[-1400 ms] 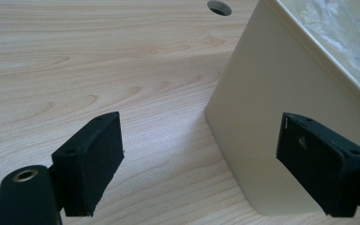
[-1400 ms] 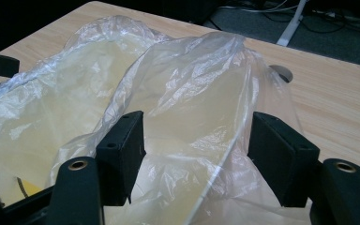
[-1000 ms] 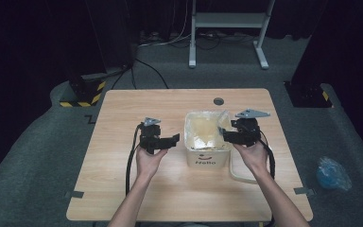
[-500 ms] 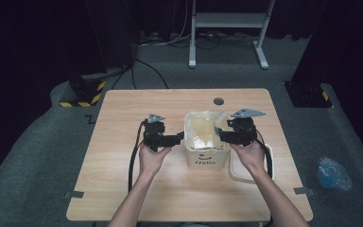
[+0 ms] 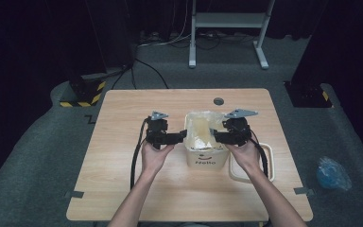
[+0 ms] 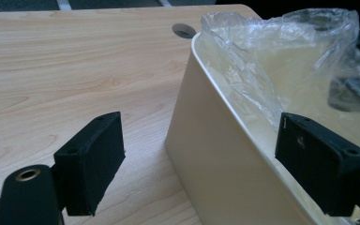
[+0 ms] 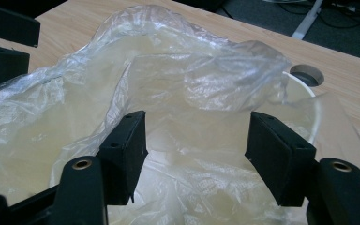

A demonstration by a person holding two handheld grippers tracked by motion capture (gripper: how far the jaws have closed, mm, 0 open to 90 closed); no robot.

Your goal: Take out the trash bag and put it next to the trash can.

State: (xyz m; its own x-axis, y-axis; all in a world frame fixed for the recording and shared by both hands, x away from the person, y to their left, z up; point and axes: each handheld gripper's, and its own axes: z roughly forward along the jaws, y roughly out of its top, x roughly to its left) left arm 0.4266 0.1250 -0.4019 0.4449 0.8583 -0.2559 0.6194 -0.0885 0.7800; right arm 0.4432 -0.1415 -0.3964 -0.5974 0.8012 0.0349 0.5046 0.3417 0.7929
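A cream bin (image 5: 207, 158) marked "Hello" stands mid-table, lined with a crumpled clear plastic bag (image 5: 201, 125). My left gripper (image 5: 183, 136) is at the bin's left rim. In the left gripper view it (image 6: 201, 164) is open and straddles the bin wall (image 6: 215, 154), one jaw outside, the other inside beside the bag (image 6: 272, 61); neither pad presses. My right gripper (image 5: 216, 137) reaches in over the right rim. In its own view it (image 7: 199, 150) stands open, with loose folds of the bag (image 7: 178, 79) between and beyond the jaws.
A cream loop handle (image 5: 257, 168) lies on the table to the right of the bin. A cable hole (image 5: 218, 101) sits near the table's far edge. On the floor lie a blue bag (image 5: 333, 174) at right and a striped base (image 5: 82, 97) at back left.
Both grippers have edged slightly inward toward the bin's rims. Nothing has been taken hold of or let go.
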